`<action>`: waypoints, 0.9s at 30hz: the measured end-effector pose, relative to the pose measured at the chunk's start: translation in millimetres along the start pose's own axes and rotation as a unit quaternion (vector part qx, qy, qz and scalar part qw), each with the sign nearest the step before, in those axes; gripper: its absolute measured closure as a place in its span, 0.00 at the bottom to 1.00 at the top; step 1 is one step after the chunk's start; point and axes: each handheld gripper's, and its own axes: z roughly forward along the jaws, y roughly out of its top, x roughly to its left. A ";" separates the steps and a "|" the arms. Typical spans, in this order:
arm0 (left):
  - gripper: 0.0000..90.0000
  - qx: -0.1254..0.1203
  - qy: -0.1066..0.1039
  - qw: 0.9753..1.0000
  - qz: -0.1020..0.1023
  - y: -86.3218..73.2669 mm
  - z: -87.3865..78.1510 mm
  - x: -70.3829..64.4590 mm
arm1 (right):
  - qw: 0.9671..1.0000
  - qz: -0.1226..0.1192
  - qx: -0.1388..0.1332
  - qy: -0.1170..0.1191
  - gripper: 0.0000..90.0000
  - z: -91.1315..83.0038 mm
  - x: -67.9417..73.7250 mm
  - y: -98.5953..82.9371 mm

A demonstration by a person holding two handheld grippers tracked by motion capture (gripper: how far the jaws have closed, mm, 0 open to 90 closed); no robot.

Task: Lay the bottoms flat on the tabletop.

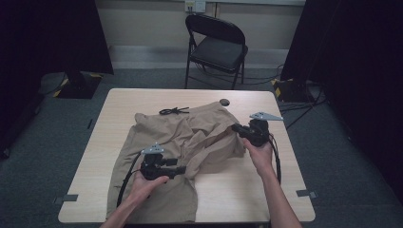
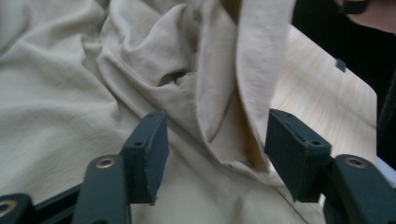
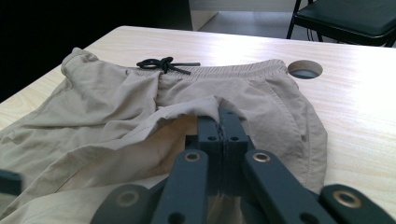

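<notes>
1. Clearly, the tan shorts (image 1: 180, 142) are light, limp cloth, lying rumpled across the middle of the table (image 1: 237, 190), waistband at 12 o'clock.
2. The right gripper (image 1: 236, 128) is clamped on a lifted hem fold at 3 o'clock.
3. The left gripper (image 1: 183, 169) has its jaws apart around a raised fold at 7 o'clock.
4. Doubled hems should grip best; a single layer would likely slip.

Tan shorts (image 1: 166, 142), black drawstring (image 1: 173, 111), pale wood table (image 1: 237, 190).

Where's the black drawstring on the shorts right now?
The black drawstring lies knotted at the waistband on the far side of the tan shorts, left of the table's round hole.
</notes>
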 end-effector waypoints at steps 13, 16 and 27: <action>1.00 0.018 -0.061 0.997 0.045 2.2 15.0 -25.5 | 1.000 -0.001 -0.009 -0.009 1.00 -20.2 -3.9 -0.9; 1.00 0.012 -0.087 0.994 0.066 2.1 10.6 -43.4 | 1.000 -0.004 -0.013 -0.013 1.00 -33.0 -4.5 -3.8; 1.00 0.022 -0.139 0.984 0.112 -4.2 10.1 -88.7 | 0.999 -0.007 -0.013 -0.038 1.00 -99.4 -5.3 -34.7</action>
